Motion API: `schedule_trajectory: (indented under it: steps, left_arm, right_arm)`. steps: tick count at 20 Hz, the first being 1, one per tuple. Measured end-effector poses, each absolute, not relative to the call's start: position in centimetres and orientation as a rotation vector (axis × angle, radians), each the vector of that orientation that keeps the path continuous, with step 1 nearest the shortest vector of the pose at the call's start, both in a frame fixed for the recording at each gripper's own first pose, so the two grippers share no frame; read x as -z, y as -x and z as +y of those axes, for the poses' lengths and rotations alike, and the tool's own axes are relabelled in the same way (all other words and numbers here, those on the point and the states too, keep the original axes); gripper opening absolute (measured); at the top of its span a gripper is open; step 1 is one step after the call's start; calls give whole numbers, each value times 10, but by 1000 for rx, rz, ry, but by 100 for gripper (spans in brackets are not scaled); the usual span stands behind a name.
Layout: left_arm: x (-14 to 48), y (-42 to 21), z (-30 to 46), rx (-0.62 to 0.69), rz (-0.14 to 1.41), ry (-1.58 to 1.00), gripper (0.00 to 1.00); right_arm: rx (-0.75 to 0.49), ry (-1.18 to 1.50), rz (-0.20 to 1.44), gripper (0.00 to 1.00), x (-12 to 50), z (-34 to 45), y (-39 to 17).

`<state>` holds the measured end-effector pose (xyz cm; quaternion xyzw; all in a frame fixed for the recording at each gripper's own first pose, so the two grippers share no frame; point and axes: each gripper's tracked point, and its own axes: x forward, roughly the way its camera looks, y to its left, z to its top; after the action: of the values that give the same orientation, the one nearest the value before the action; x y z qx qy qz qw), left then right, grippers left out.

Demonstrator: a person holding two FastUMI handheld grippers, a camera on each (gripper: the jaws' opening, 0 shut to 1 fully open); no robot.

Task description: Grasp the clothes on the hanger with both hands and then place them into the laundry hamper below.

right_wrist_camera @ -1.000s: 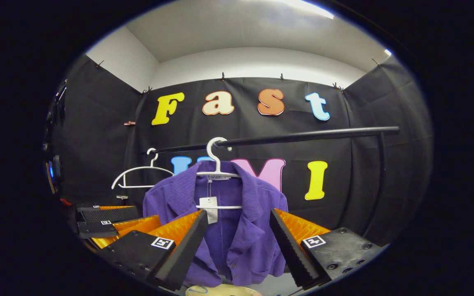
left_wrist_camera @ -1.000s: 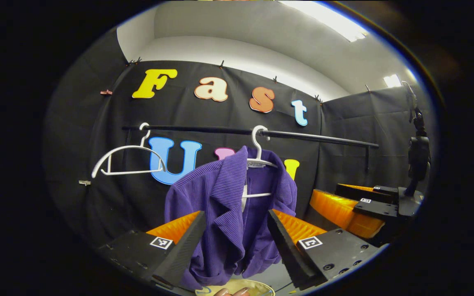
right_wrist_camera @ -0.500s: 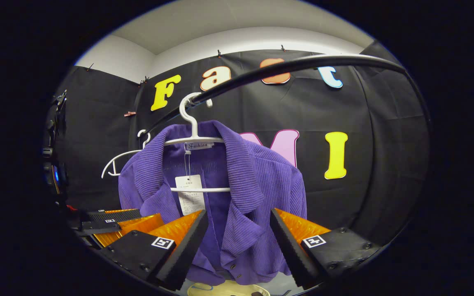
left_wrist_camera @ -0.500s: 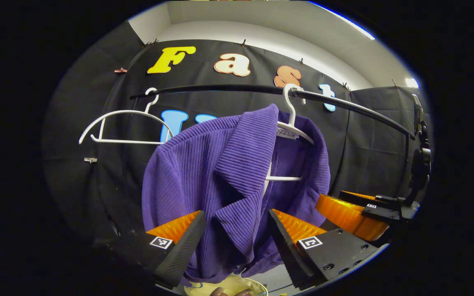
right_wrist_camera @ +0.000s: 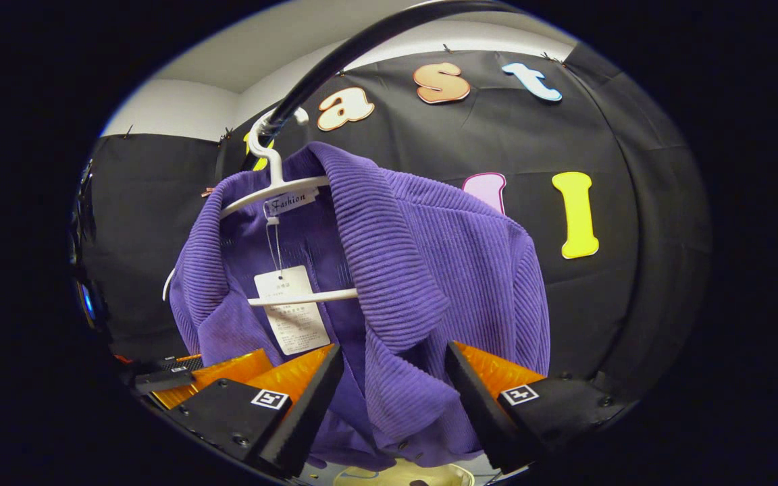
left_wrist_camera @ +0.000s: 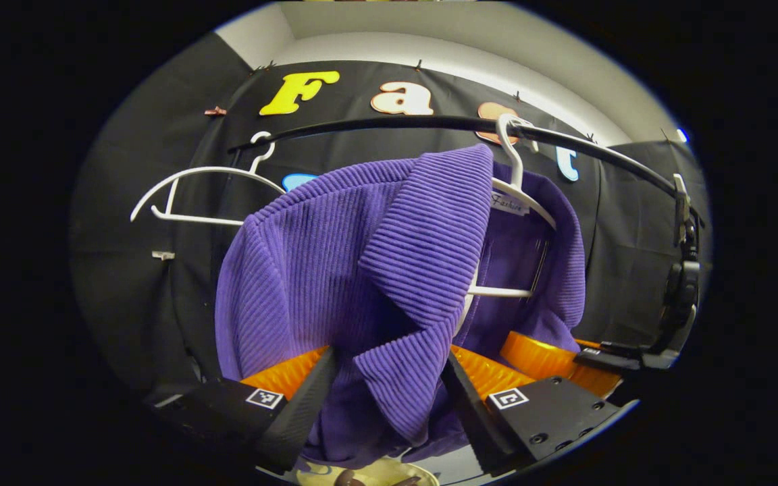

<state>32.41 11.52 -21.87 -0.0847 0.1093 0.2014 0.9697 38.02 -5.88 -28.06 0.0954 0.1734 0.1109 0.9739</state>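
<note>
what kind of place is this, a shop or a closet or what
Most likely a staged recording booth rather than a real closet: black cloth pinned up as walls, a single black rail with two white hangers, one bare, one holding a purple cardigan with its tag attached.

Black rail [left_wrist_camera: 389,123] running across the booth, curved by the lens, seen again overhead in the right gripper view [right_wrist_camera: 362,42]. 2 white hangers hooked on it: 1 bare hanger [left_wrist_camera: 193,174] off to one side, 1 hanger [right_wrist_camera: 274,192] carrying the purple ribbed jacket [right_wrist_camera: 416,270], a paper tag [right_wrist_camera: 292,309] dangling inside the collar. Below, pale rim of the hamper [left_wrist_camera: 369,476], partly hidden.
</note>
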Motion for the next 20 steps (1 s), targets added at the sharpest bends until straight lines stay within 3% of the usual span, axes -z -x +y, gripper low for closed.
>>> schedule_trajectory:
  steps: [4, 6, 9, 11, 13, 15, 20]
  left_arm:
    - [222, -340, 118, -441, 216, 133, 92]
    - [224, -353, 123, -463, 210, 123, 81]
    - [227, -360, 136, -475, 212, 143, 78]
    - [228, -354, 152, -520, 222, 152, 48]
    - [225, -360, 160, -517, 225, 165, 18]
    - [226, -358, 159, -465, 254, 175, 11]
    - [229, -344, 142, -234, 397, 398, 10]
  right_arm:
    - [-220, -205, 339, 92, 288, -64, -399]
    - [-214, -212, 338, 79, 293, -70, -408]
    - [-217, -222, 351, 54, 305, -74, -430]
    - [-260, -223, 338, 27, 306, -73, -441]
    - [-360, -253, 346, 27, 305, -62, -445]
    - [-467, -344, 373, 27, 306, -60, -446]
    - [-745, -674, 457, 26, 282, -54, -431]
